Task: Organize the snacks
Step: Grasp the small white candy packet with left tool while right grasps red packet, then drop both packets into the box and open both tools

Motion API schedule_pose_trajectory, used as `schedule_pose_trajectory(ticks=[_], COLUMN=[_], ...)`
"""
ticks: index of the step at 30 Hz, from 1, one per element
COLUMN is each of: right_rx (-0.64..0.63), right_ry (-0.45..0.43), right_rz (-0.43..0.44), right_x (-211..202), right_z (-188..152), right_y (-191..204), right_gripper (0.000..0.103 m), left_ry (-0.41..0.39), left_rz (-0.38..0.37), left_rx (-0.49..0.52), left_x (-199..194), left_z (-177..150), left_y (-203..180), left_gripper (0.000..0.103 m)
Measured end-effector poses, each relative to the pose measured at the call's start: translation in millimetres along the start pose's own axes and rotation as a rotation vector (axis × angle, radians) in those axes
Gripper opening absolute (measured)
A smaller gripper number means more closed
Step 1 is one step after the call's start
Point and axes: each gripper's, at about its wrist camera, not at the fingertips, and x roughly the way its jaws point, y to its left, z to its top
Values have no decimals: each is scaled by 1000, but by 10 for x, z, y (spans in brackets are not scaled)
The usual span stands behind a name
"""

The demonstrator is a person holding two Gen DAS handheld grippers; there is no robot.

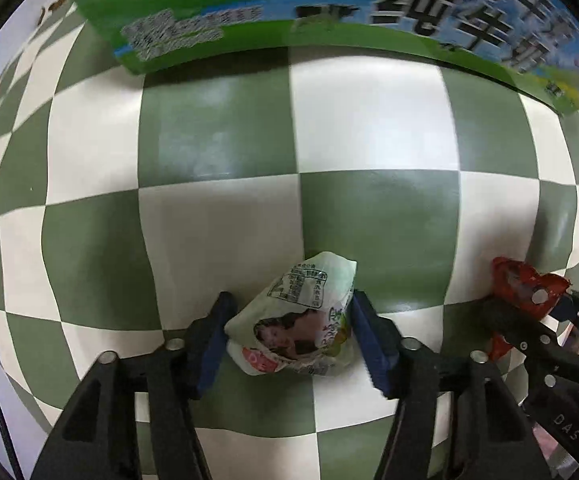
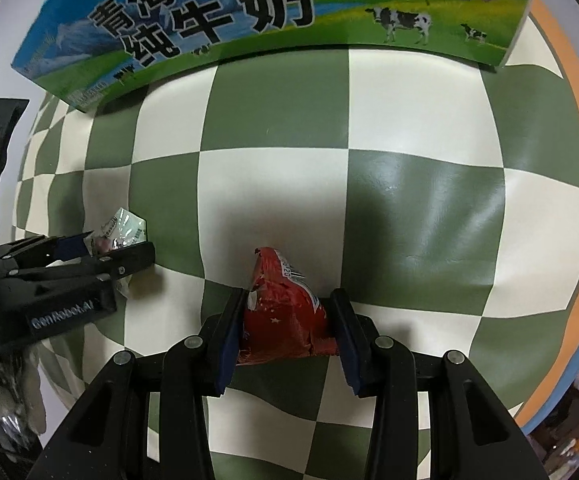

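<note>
Two claws each held a snack above the green-and-white checked table (image 1: pixel 217 240), apparently in transit toward the carton beyond. At six o'clock in the left wrist view, the left claw (image 1: pixel 289 326) was clamped on a pale green-and-white crinkled plastic snack packet (image 1: pixel 295 320), its blue pads pressing both sides; the packet's long axis ran away from the camera, its sealed end pointing toward twelve o'clock. At six o'clock in the right wrist view, the right claw (image 2: pixel 287 322) gripped a red foil snack packet (image 2: pixel 285 316) the same way, tapered tip aimed at twelve o'clock, barcode edge turned to the right. Side grips likely kept the soft wrappers from slipping. Farther off, at twelve o'clock, a blue-and-green printed cardboard milk carton (image 2: pixel 249 12) with cows lay lengthwise across the table's far edge.
</note>
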Motion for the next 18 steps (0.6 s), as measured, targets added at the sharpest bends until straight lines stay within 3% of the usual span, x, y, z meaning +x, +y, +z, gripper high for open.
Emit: schedule_pose_trajectory(ticks=[5,9,18], right_rx=[-22,-18,-15], right_ry=[-31,-71,-227], right_rz=[-12,16,115], right_x=[-72,-259,-1181], right_z=[-9,-49,153], right_y=[86,106,21], right_gripper=[43,42,41], left_ry=[-34,-69,-268], left_rz=[-11,-55,-204], left_rx=[-10,-7,-18], left_x=[-192,-421,-1684], left_z=[-106,-116,249], left_y=[-101,171,166], left_gripper=[51,51,51])
